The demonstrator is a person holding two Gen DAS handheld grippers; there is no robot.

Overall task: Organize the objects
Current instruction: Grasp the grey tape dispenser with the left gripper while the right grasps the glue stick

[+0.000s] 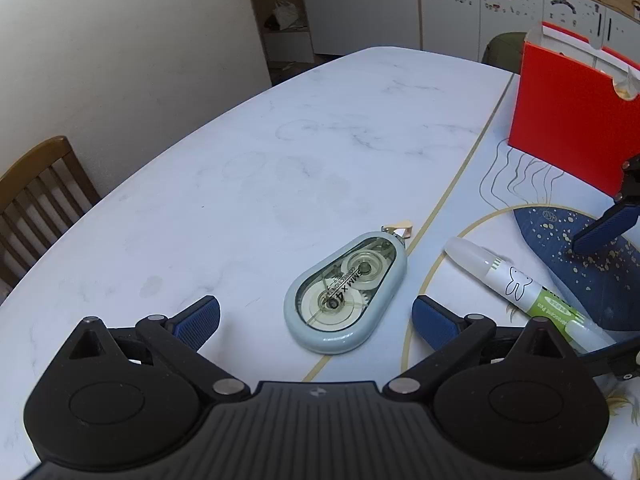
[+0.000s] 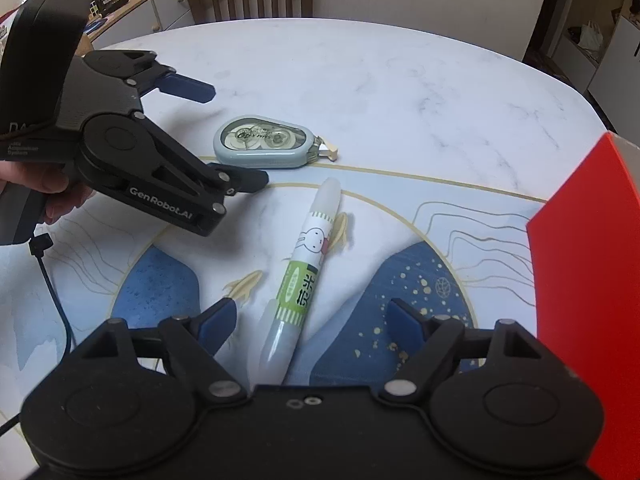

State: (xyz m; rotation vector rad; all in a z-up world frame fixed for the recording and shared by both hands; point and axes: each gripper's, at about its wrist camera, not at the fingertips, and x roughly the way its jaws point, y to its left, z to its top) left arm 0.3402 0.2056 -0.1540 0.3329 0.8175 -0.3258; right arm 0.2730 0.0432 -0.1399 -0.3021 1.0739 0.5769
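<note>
One brown slatted wooden chair point(image 1: 36, 196) at far left, beside white marble-look oval tabletop point(image 1: 280, 128); left claw point(image 1: 316, 316) spread wide, nothing pinched, one pale grey teardrop correction-tape dispenser point(image 1: 346, 294) lying flat on tabletop between its two blue pads; one white-and-green highlighter pen with rabbit print point(image 2: 304, 268) lying just right of dispenser, between spread fingers of right claw point(image 2: 310, 320), untouched; one upright red cardboard box point(image 1: 576, 120) at far right

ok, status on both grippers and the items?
Left gripper open over the grey-blue correction tape dispenser. Right gripper open around the white-and-green highlighter pen. Nothing gripped yet. Red box upright, path clear.
</note>
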